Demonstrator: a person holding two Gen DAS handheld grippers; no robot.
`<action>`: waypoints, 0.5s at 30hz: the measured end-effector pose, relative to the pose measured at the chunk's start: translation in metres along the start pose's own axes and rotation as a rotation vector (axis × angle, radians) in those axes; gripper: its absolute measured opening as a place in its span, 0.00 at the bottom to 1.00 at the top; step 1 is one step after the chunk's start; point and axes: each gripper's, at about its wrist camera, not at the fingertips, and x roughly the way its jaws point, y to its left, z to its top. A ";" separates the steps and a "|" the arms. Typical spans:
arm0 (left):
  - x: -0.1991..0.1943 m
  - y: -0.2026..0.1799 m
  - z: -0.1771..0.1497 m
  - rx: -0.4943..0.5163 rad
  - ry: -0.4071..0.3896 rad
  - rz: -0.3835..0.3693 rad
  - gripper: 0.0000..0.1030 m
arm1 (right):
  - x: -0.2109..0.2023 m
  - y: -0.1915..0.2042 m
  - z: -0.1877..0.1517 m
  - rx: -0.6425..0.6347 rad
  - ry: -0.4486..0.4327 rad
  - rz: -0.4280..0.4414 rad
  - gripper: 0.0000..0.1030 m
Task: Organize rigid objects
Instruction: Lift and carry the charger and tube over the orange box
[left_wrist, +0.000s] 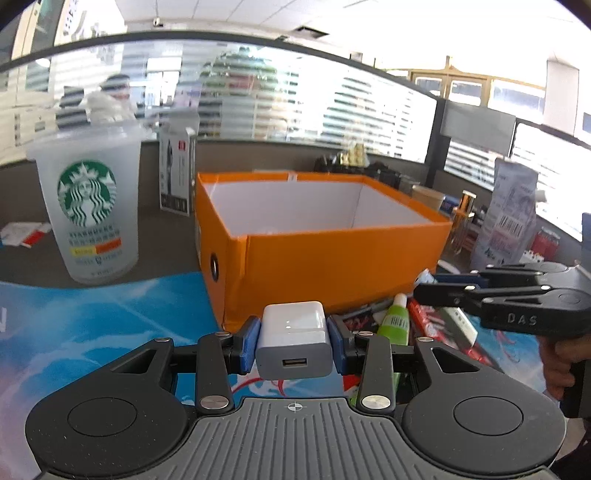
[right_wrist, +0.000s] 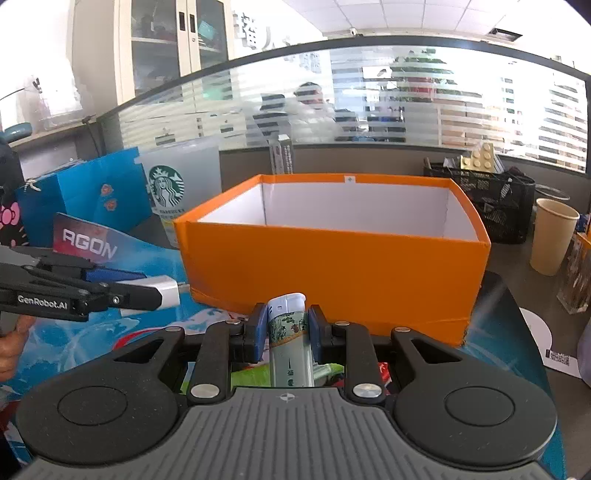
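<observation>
Glossy white charger (left_wrist: 293, 339), boxy, rounded edges, orange cardboard box (left_wrist: 332, 258)

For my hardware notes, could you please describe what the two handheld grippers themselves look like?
Both grippers are alike: matte black linkage arms with silver pivot screws, round black discs on either side, a ribbed grey base with a small crosshair mark, and blue pads on the fingers. The left gripper carries white "GenRobot.AI" lettering on its side, the right gripper embossed letters reading "DAS". No cables or sleeves are visible.
</observation>
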 end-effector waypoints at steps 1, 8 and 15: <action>-0.002 -0.001 0.002 0.002 -0.008 0.001 0.36 | -0.001 0.001 0.001 -0.002 -0.003 0.004 0.21; -0.013 -0.008 0.013 0.018 -0.047 0.016 0.36 | -0.006 0.011 0.009 -0.028 -0.025 0.008 0.21; -0.019 -0.015 0.026 0.036 -0.082 0.033 0.36 | -0.011 0.019 0.019 -0.054 -0.055 0.018 0.21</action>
